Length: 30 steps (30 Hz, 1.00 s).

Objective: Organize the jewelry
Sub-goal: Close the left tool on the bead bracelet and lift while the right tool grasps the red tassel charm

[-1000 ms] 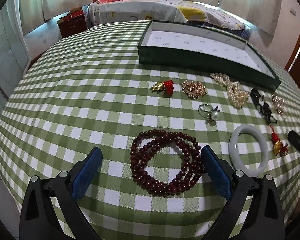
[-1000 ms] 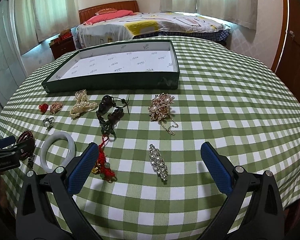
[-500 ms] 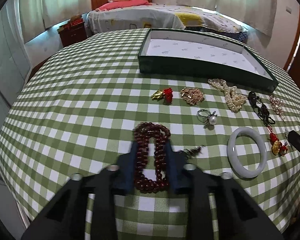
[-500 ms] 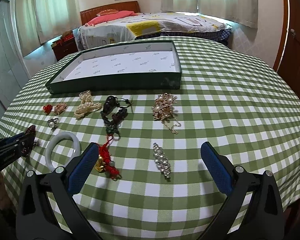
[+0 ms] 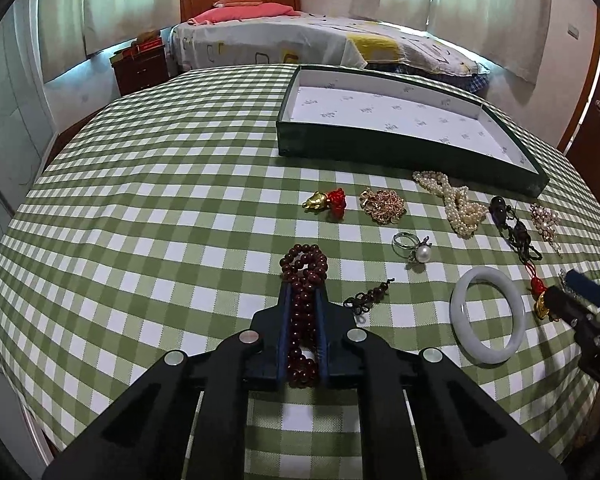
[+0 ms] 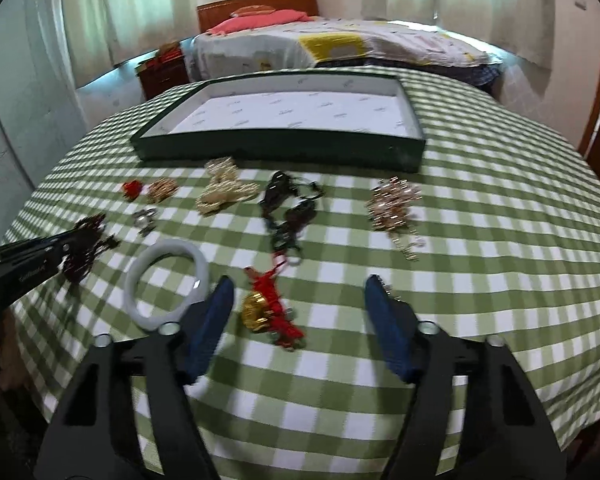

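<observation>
My left gripper (image 5: pixel 302 292) is shut on the dark red bead bracelet (image 5: pixel 305 276), squeezed into a long loop between the pads, low over the cloth; it also shows in the right wrist view (image 6: pixel 82 246). My right gripper (image 6: pixel 300 292) is open, its jaws on either side of the red and gold charm (image 6: pixel 268 312). A white jade bangle (image 5: pixel 488 314) (image 6: pixel 166 284) lies between the two grippers. The empty green tray (image 5: pixel 380 152) (image 6: pixel 280 150) sits at the back.
On the green checked tablecloth (image 5: pixel 160 208) lie a gold and red charm (image 5: pixel 326 202), a gold chain pile (image 5: pixel 382 205), a pearl ring (image 5: pixel 414 246), a pearl necklace (image 5: pixel 456 204), a black cord piece (image 6: pixel 290 208) and a gold brooch (image 6: pixel 396 204). A bed (image 5: pixel 300 40) stands behind.
My left gripper closed on the bead bracelet, squeezing it narrow, and lifted slightly. My right gripper moved forward and left over the red and gold charm and narrowed its opening.
</observation>
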Tool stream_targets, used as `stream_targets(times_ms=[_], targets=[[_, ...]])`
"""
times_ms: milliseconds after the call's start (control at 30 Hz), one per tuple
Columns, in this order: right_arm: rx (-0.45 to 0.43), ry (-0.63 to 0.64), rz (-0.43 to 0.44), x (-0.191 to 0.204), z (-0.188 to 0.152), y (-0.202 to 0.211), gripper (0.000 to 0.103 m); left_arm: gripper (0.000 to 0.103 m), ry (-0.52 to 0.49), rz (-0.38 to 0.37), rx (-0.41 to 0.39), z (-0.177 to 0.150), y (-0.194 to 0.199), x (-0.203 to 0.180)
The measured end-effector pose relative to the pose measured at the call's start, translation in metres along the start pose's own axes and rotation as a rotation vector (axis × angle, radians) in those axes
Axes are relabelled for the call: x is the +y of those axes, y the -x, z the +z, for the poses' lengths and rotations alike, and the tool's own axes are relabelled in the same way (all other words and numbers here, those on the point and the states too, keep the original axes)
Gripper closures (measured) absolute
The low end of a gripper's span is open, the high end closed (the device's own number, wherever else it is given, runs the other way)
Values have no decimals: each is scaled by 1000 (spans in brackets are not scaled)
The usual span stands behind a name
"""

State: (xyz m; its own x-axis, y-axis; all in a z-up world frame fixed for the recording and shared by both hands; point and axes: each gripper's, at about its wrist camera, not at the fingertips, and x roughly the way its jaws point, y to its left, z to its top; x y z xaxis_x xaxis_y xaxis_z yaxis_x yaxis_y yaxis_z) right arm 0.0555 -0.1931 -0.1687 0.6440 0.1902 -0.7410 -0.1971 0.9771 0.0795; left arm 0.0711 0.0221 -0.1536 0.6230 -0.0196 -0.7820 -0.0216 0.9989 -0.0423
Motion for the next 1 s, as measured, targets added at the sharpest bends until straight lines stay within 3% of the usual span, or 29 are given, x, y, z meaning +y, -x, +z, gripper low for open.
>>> stream_targets(times_ms=[233,300,400,1000], targets=[[19,42,16,10,-3,-5,63,91,3,1,-3,0,2,1],[19,52,15,11,-4,-5,75,91,4,0,-4,-1,3,1],[23,74,14,14,-5,-4,81,91,1,-6,-8,-1,5,-1],[-40,22,26,1,5,13,84,91,-4,-21,-77,10,27,-6]])
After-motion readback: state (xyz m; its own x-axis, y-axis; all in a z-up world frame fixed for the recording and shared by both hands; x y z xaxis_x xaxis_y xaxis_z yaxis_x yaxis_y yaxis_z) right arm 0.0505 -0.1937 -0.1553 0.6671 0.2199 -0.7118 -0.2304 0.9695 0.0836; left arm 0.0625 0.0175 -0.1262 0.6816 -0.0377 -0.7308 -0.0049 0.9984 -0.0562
